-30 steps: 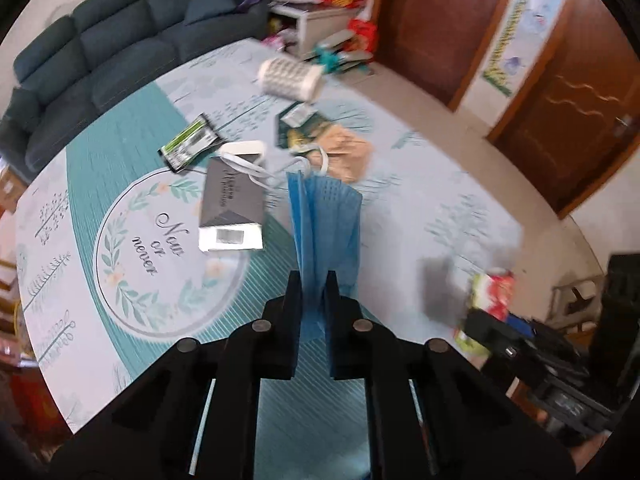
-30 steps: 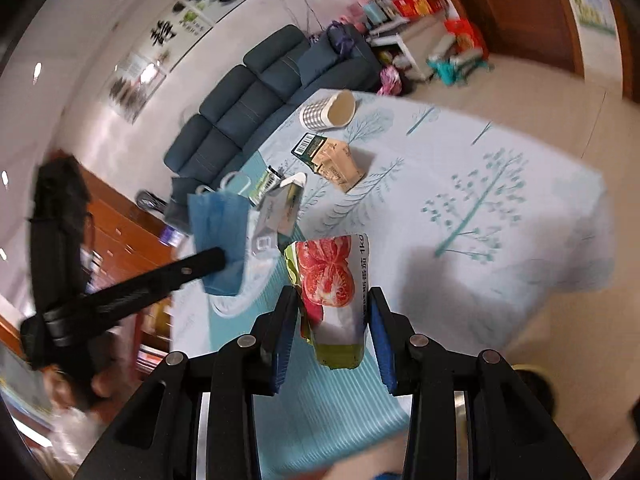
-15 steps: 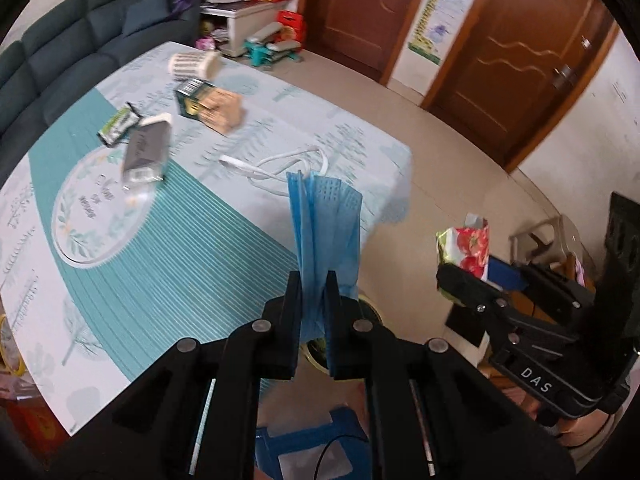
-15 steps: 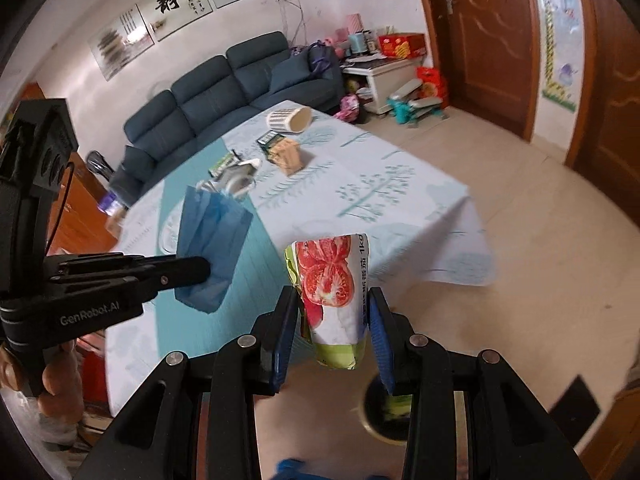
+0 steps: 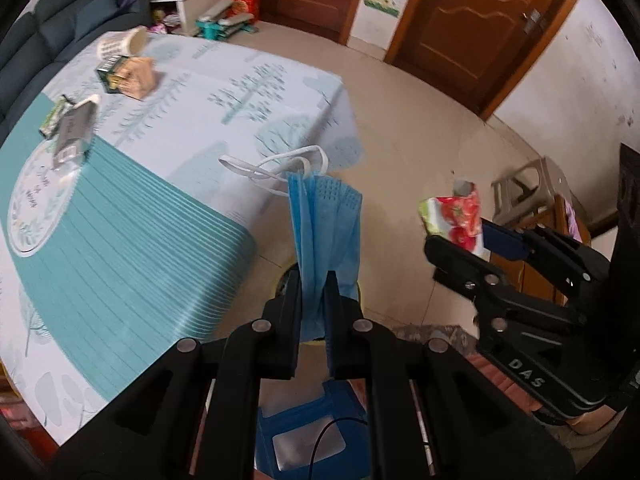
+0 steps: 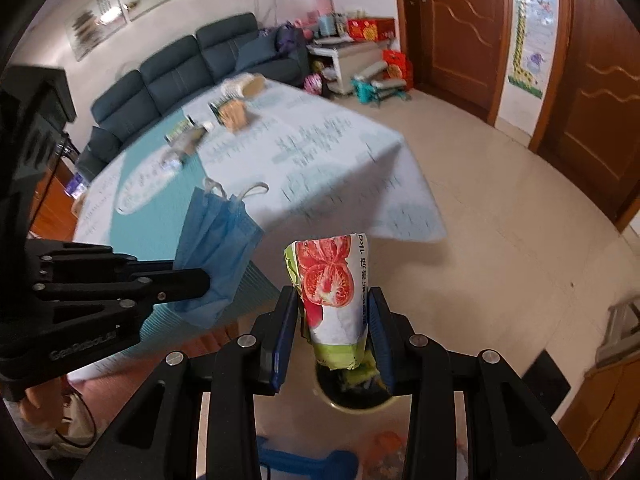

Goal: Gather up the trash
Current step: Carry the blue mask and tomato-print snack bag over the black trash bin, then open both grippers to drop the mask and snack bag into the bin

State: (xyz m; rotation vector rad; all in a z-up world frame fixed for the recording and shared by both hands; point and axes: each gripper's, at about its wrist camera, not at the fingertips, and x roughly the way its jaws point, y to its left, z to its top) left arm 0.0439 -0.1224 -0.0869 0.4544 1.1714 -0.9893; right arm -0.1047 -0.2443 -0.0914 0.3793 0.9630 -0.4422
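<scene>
Left gripper (image 5: 314, 280): its two fingers were squeezed tight on the blue face mask (image 5: 326, 220). It hung in the air past the edge of the table.
Face mask: it stuck up from between the fingers, folded, with its white ear loops (image 5: 276, 168) flopping over the top.
Right gripper (image 6: 334, 312): its two fingers were clamped on the tomato packet (image 6: 334, 292). It was held up in the air, near the left gripper.
Tomato packet: it stood upright in the grip, with red tomato pictures on the front and a crumpled green bottom.
Trash bin (image 6: 356, 396): it sat on the floor right under the tomato packet. Only part of its round yellow rim showed, with some green stuff inside.
Blue stool (image 5: 308, 436): it was on the floor below the left gripper.
Table (image 5: 132, 248): it had a teal and white cloth. More trash lay on its far side, well apart from both grippers.
Far trash: a grey pouch (image 5: 74, 130), a small green packet (image 5: 54, 116), a brown paper bag (image 5: 138, 78) and a paper cup (image 5: 122, 42) lying on its side.
Sofa (image 6: 176, 80): it was dark blue and stood behind the table.
</scene>
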